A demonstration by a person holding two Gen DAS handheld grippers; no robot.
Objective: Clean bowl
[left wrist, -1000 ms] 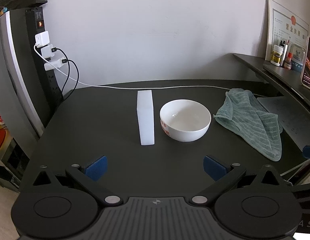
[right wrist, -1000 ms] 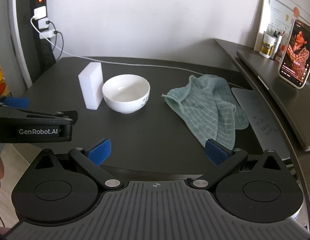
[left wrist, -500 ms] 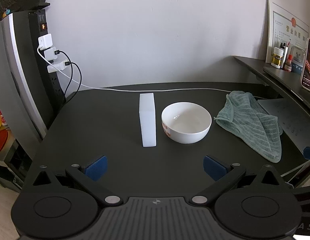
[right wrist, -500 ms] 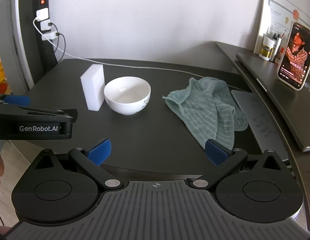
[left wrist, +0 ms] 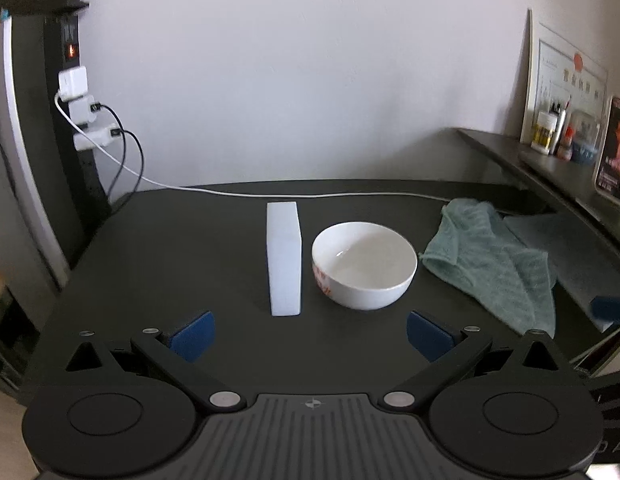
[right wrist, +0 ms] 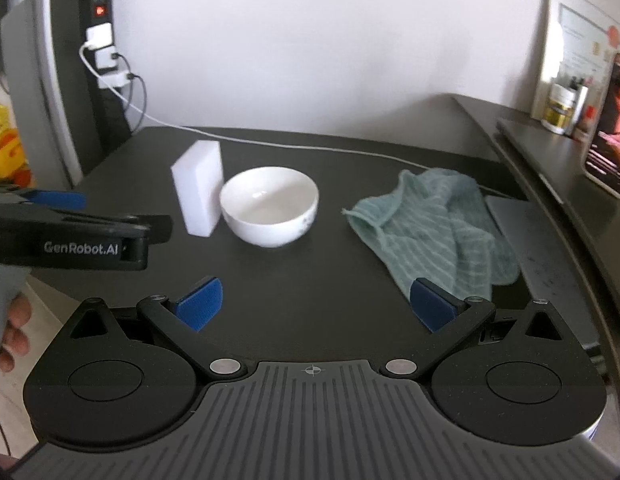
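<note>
White ceramic bowl [left wrist: 364, 264] sat on the tabletop [left wrist: 182, 248] ahead of the left claw [left wrist: 310, 334], touching an upright sponge block [left wrist: 285, 258]. Both claws, right claw [right wrist: 314, 304] included, were spread and empty. Judged pre-grasp: next move needs a cleaner picked, sponge or green cloth [right wrist: 430, 228].

A plain white wall [left wrist: 310, 80] stands behind a dark, matte table [left wrist: 190, 264]. At left, a black power strip [left wrist: 76, 92] holds white chargers. At right, a raised dark shelf [left wrist: 550, 168] carries a framed certificate [left wrist: 566, 80] and small bottles [left wrist: 548, 130].
</note>
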